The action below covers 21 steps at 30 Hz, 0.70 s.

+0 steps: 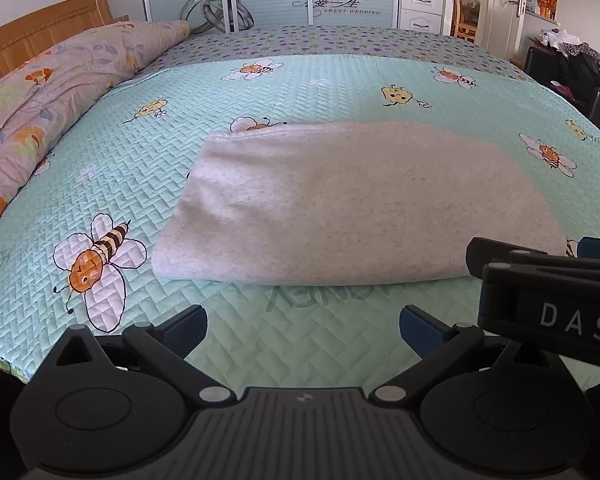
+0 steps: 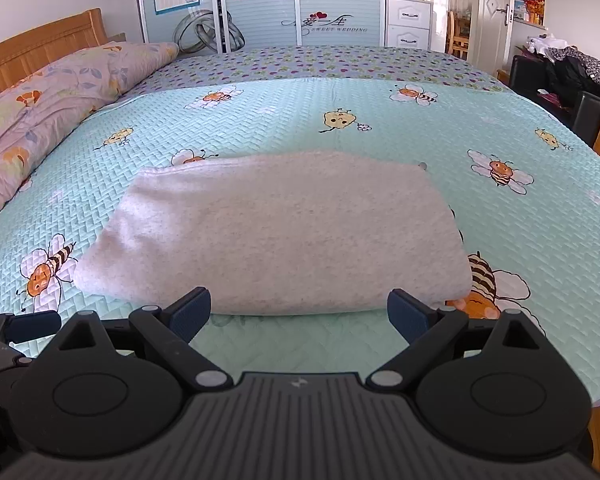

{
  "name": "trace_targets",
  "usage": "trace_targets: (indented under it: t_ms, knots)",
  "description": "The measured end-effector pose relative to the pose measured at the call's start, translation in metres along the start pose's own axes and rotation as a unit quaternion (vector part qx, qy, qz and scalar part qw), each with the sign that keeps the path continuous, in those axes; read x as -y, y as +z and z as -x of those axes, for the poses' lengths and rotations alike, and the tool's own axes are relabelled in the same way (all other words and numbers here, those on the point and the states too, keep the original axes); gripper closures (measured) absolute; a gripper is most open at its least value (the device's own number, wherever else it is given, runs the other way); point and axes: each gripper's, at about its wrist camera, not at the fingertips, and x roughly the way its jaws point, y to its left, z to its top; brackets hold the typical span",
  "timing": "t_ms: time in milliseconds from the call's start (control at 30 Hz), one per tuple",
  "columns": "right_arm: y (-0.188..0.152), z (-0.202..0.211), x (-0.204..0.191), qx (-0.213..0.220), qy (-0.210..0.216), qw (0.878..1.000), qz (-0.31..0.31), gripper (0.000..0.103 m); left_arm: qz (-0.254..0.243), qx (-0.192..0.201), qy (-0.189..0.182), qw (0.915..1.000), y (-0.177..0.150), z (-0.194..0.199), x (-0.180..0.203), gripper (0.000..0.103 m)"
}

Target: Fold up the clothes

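Nearest the lenses, both claws gape empty over the bed: the left claw (image 1: 303, 330) and the right claw (image 2: 299, 310), side by side, neither touching cloth. Just beyond lies the folded grey garment (image 2: 276, 232) on the bee quilt (image 2: 520, 128); its layers are hidden. Farther left, a floral duvet (image 1: 52, 92), partly cut off.

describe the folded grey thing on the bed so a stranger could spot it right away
Start at the big bed with the mint bee-print quilt. Near its front edge, just ahead of both open grippers, lies the folded grey garment. It is the only plain, speckled pale-grey piece; the duvet is floral.
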Motion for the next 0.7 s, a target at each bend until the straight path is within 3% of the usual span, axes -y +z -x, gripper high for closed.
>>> trace_targets:
  t_ms: [700]
  knots:
    - [-0.0018,-0.0033,-0.0016,-0.005,0.001,1.0,0.003,0.008,0.0,-0.004,-0.002,1.0,-0.0012,-0.0018,0.0004,0.001]
